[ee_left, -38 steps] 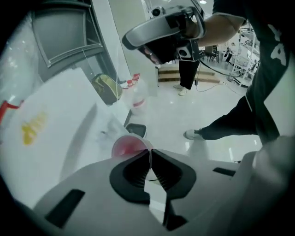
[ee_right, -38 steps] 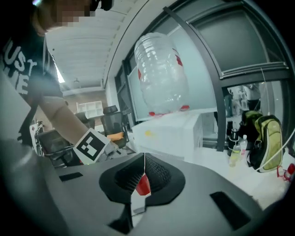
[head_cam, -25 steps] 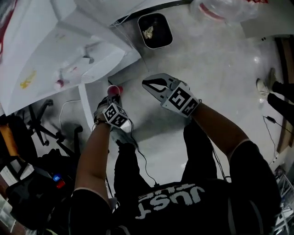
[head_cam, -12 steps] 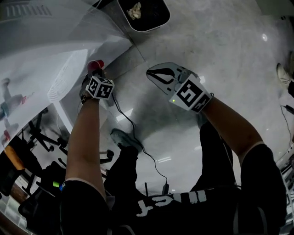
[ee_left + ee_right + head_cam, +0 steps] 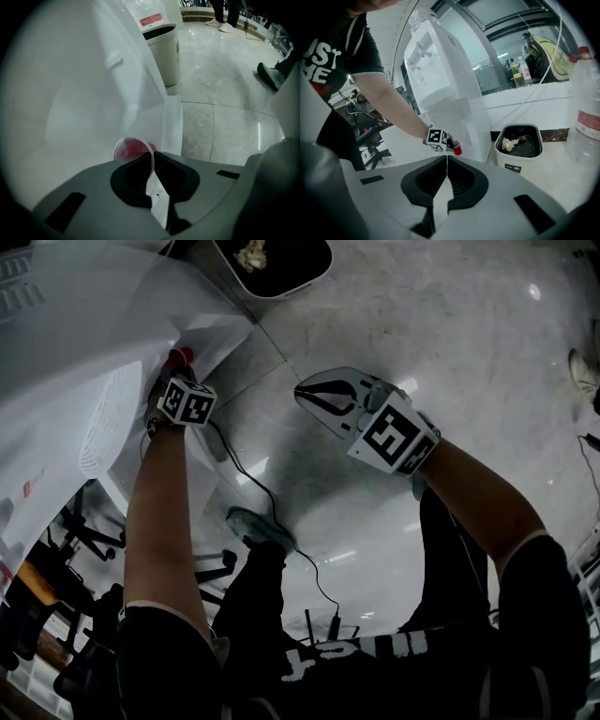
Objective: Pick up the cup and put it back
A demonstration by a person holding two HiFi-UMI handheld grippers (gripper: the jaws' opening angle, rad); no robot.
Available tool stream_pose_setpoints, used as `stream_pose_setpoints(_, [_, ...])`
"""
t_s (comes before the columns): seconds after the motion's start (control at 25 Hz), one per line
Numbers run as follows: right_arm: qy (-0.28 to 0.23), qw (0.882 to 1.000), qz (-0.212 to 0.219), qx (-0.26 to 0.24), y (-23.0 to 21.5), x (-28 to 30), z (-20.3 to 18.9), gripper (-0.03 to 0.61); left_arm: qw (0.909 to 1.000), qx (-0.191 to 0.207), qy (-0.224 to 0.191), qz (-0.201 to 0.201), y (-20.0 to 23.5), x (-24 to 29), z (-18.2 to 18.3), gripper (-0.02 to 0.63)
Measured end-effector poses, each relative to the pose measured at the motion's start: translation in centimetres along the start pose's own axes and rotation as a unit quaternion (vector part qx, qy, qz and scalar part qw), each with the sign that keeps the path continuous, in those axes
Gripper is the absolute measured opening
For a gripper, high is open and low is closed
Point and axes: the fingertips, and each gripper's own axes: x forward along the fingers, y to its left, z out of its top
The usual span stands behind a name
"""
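Observation:
A small red cup (image 5: 133, 149) hangs by its rim from my left gripper (image 5: 152, 155), whose jaws are shut on the thin clear rim. In the head view the red cup (image 5: 178, 357) shows just beyond the left gripper (image 5: 178, 373), close against the white water dispenser (image 5: 84, 381). In the right gripper view the cup (image 5: 457, 149) sits at the dispenser's (image 5: 440, 84) lower front. My right gripper (image 5: 302, 395) hovers over the floor to the right of the cup. Its jaws (image 5: 446, 158) are shut with nothing between them.
A dark waste bin (image 5: 272, 259) with crumpled paper stands on the floor beside the dispenser. A large plastic bottle (image 5: 586, 108) is at the far right. Office chairs (image 5: 84, 531) stand to the left. A cable (image 5: 262, 493) runs across the shiny floor by the person's shoe (image 5: 258, 526).
My left gripper has carried the red cup up and left in the head view, in against the dispenser. The right gripper has barely shifted in the view.

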Motion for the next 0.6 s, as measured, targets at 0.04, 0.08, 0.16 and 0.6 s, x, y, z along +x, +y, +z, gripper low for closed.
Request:
stream_pose_setpoints(0.04, [0.001, 1.000, 0.002, 0.002, 0.0, 0.1, -0.2, 0.035, 1.0000, 0.002, 0.000, 0.002, 0.2, 0.3, 0.1, 0.025])
stream_pose_setpoints(0.08, [0.001, 1.000, 0.004, 0.003, 0.2, 0.1, -0.3, 0.035, 1.0000, 0.004, 0.001, 0.006, 0.5, 0.4, 0.1, 0.025])
stream_pose_setpoints(0.16, [0.005, 1.000, 0.004, 0.003, 0.3, 0.1, -0.4, 0.035, 0.9998, 0.010, 0.004, 0.014, 1.2, 0.5, 0.4, 0.025])
stream_pose_setpoints(0.6, [-0.006, 1.000, 0.014, 0.006, 1.4, -0.5, 0.6, 0.035, 0.9990, -0.034, 0.009, 0.028, 1.9, -1.7, 0.0, 0.240])
